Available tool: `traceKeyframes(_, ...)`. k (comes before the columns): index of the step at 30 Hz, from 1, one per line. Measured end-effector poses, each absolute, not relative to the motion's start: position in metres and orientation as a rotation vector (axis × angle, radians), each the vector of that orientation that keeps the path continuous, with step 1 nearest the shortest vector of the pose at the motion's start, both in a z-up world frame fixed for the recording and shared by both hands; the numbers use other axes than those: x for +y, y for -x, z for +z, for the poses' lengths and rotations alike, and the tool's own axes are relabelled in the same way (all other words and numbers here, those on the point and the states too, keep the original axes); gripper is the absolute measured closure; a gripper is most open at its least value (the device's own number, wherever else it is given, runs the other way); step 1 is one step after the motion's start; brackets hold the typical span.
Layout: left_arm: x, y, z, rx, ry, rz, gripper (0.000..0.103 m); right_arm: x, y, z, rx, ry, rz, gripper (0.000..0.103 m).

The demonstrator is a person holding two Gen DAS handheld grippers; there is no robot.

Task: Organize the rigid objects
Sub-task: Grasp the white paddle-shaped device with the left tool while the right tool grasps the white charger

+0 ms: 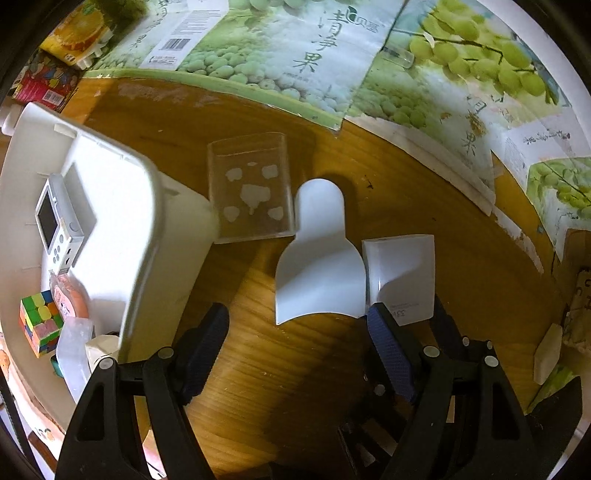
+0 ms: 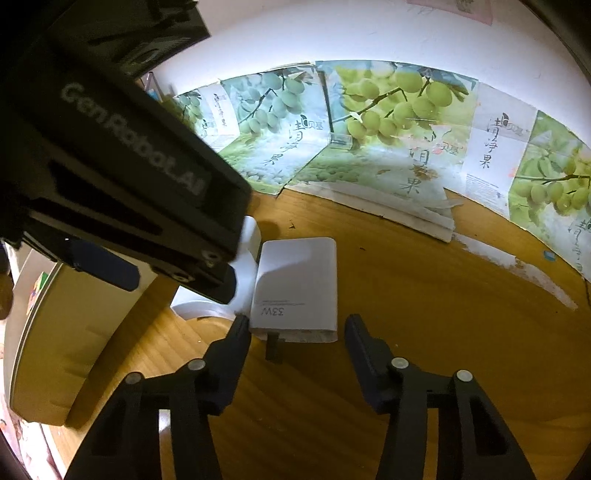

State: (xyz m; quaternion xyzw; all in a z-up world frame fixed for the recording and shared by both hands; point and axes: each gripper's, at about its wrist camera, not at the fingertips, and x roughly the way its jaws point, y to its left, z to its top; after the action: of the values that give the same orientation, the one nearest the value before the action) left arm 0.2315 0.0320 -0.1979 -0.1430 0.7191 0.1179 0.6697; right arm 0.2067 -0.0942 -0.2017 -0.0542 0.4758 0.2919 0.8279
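I find the white rectangular 33W charger block [image 2: 297,284] flat on the wooden tabletop [image 2: 424,314], dead ahead of my right gripper [image 2: 295,325], long axis pointing away. Its jaws gape, straddling it. My left gripper [image 1: 295,332], also spread, faces the white plastic scoop [image 1: 317,266].

Grape posters [image 1: 295,48] lined the wooden table [image 1: 424,229] from ten to two o'clock; white wall [image 2: 332,33] above.

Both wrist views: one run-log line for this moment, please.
left gripper: open, at white scoop | right gripper: open, at 33W charger | white bin: partly filled
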Motion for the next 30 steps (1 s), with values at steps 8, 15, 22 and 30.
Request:
traceKeyframes(8, 0.018, -0.239, -0.202, 1.630, 0.304, 0.253, 0.023, -0.105, -0.206, -0.201, 1.010, 0.121, 0.615, 0.054)
traceKeyframes(15, 0.009, -0.242, -0.215, 1.649, 0.295, 0.259, 0.023, -0.128, -0.207, -0.201, 1.027, 0.111, 0.549, 0.054)
traceKeyframes(22, 0.004, -0.240, -0.228, 1.656, 0.294, 0.269, 0.023, -0.146, -0.203, -0.200, 1.037, 0.107, 0.501, 0.054)
traceKeyframes(30, 0.012, -0.243, -0.237, 1.637, 0.284, 0.258, 0.024, -0.163, -0.184, -0.196, 1.045, 0.118, 0.484, 0.054)
